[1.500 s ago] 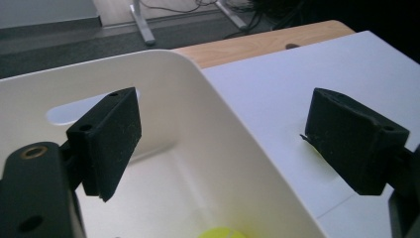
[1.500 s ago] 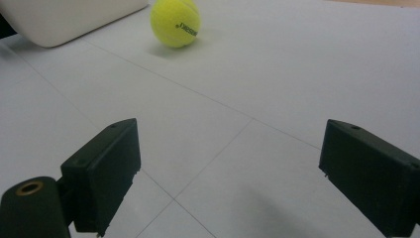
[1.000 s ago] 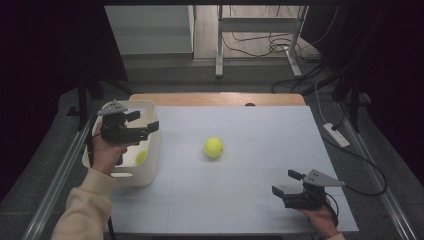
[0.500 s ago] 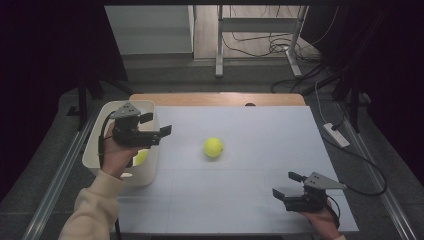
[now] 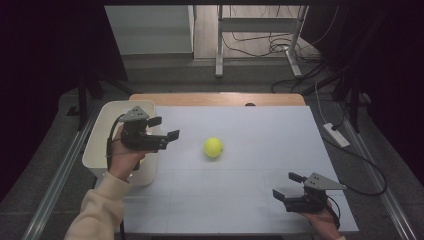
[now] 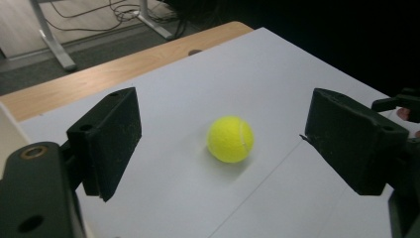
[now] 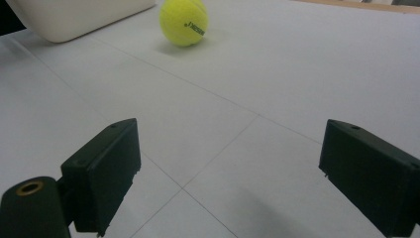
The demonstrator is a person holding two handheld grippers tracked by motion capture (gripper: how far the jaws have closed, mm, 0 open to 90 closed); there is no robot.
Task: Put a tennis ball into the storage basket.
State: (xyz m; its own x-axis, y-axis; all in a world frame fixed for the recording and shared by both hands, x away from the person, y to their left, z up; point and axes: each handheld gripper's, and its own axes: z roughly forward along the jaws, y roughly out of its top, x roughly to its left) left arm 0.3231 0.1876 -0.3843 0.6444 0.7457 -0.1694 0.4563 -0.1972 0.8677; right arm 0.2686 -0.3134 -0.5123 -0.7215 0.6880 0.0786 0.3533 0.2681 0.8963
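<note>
A yellow tennis ball (image 5: pixel 213 147) lies alone near the middle of the white table top (image 5: pixel 260 125). My left gripper (image 5: pixel 165 128) hangs in the air over the right rim of a white bin (image 5: pixel 100 135), a short way left of the ball, with its jaws pointing at it. In the left gripper view the ball (image 6: pixel 231 139) sits beyond and between the jaws of the left gripper (image 6: pixel 221 101), which are open and hold nothing. My right gripper (image 5: pixel 286 185) rests low at the front right, open and empty. Its own view, with the right gripper (image 7: pixel 230 129) at the bottom, has the ball (image 7: pixel 183 22) far ahead.
The white bin (image 7: pixel 74 15) stands at the table's left edge. A strip of bare wood (image 5: pixel 215 98) runs along the far side. On the floor are a power strip (image 5: pixel 336 135) at the right and metal stand legs (image 5: pixel 219 55) with cables behind.
My left gripper has drifted right, from above the bin's inside to over its right rim, closer to the ball. The right gripper and the ball have stayed put.
</note>
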